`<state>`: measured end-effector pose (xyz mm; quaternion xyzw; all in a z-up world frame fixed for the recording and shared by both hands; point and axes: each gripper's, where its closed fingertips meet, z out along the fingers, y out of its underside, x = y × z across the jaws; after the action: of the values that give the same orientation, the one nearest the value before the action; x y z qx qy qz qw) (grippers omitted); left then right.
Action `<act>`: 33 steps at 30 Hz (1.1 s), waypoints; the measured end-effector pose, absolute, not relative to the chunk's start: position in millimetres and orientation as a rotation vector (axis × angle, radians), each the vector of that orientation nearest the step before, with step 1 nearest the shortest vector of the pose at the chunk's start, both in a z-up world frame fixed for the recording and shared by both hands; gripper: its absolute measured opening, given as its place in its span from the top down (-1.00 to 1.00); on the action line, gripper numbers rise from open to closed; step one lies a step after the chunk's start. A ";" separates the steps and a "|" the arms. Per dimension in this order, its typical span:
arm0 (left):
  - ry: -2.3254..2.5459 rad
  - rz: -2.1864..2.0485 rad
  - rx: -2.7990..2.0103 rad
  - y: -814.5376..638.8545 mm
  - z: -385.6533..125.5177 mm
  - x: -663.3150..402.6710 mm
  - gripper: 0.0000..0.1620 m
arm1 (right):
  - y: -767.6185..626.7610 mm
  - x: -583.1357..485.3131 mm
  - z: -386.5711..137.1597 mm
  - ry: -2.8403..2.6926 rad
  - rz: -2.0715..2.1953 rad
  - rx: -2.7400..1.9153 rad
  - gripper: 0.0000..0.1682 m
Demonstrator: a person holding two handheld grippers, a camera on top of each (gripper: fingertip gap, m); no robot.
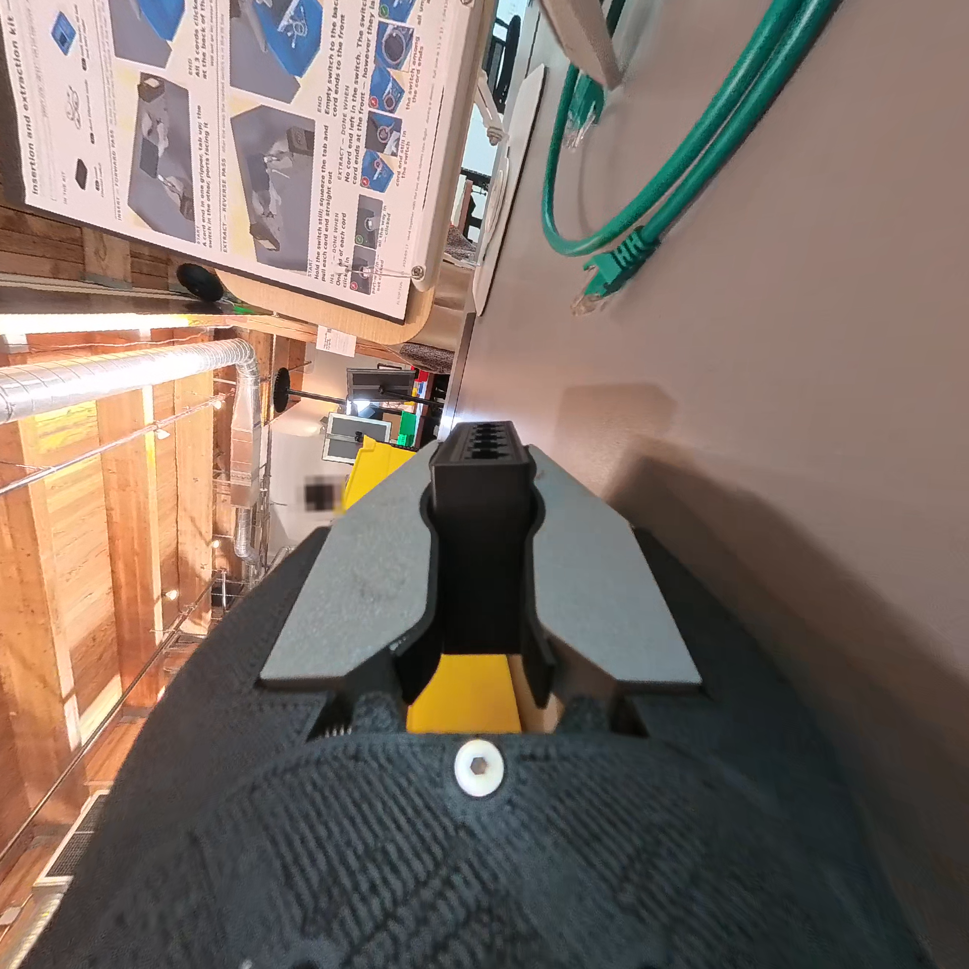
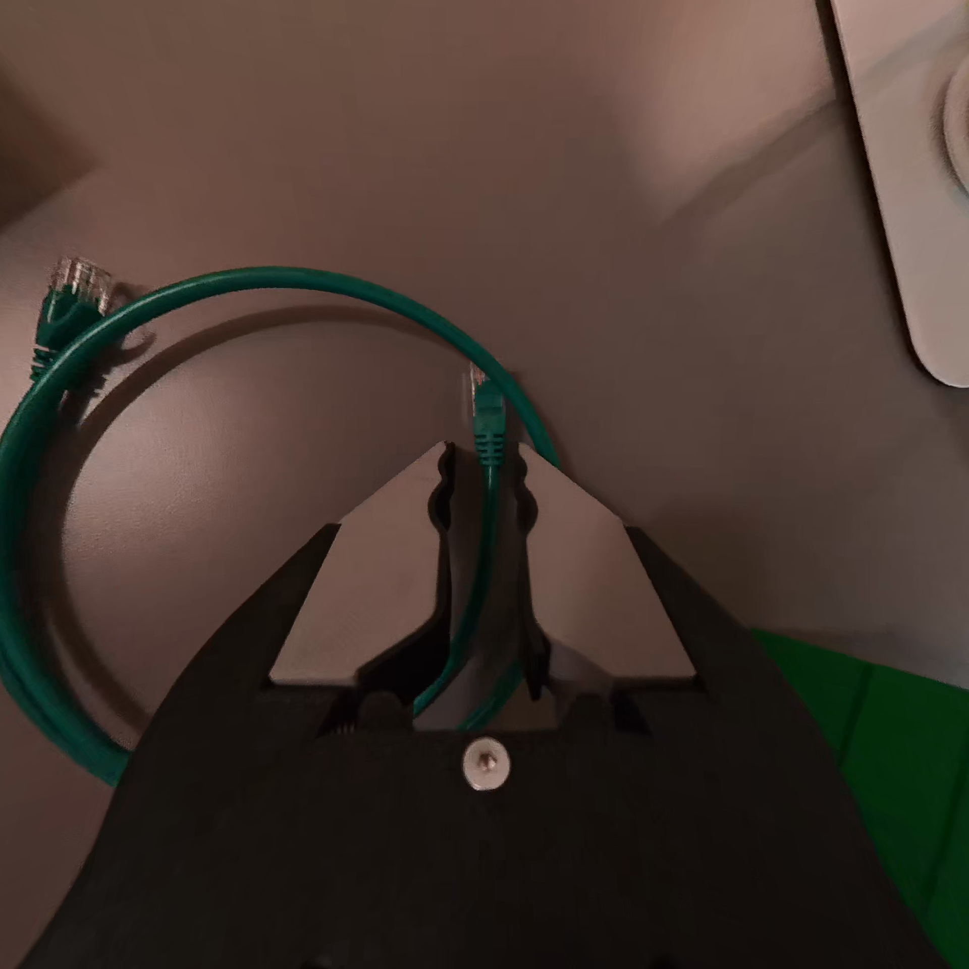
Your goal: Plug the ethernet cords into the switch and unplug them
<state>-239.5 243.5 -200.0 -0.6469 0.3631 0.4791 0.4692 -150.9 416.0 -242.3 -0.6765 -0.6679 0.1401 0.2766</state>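
Note:
My left gripper (image 1: 485, 448) is shut on the black switch (image 1: 485, 487) and holds it above the brown table (image 1: 786, 445), turned on its side, with the row of ports (image 1: 487, 438) facing forward. Green ethernet cords (image 1: 734, 126) lie on the table beyond it, with one plug (image 1: 611, 275) nearest. In the right wrist view my right gripper (image 2: 485, 445) is open just above the table. A green cord (image 2: 490, 550) runs between its fingers without being clamped. Its clear plug (image 2: 485, 404) lies just past the fingertips. The cord loops left to a second plug (image 2: 73, 296).
A printed instruction board (image 1: 236, 131) stands at the table's far edge. A white flat object (image 2: 902, 183) lies at the upper right of the right wrist view and a green surface (image 2: 865, 760) at the lower right. A yellow bin (image 1: 375, 466) sits behind the table. The left gripper's tips are roughly 20 centimeters from the right gripper's.

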 end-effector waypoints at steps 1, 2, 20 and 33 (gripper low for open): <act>0.890 1.174 -1.587 243.5 -200.2 -239.6 0.67 | 415.5 -153.5 -242.4 -1.791 0.407 -1.804 0.80; 0.891 1.172 -1.588 243.6 -200.5 -239.5 0.67 | 414.1 -155.6 -242.4 -1.794 0.440 -1.791 0.80; 0.892 1.174 -1.587 243.6 -200.4 -239.2 0.67 | 375.5 -150.7 -240.7 -1.985 0.634 -1.680 0.90; 0.902 1.180 -1.563 243.4 -198.3 -236.8 0.67 | 291.0 -103.6 -193.7 -2.474 0.998 -1.967 0.90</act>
<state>-236.8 243.4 -198.3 -0.6387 0.3684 0.4822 0.4731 -103.6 291.0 -193.7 -0.5912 -0.7437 0.3000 -0.0861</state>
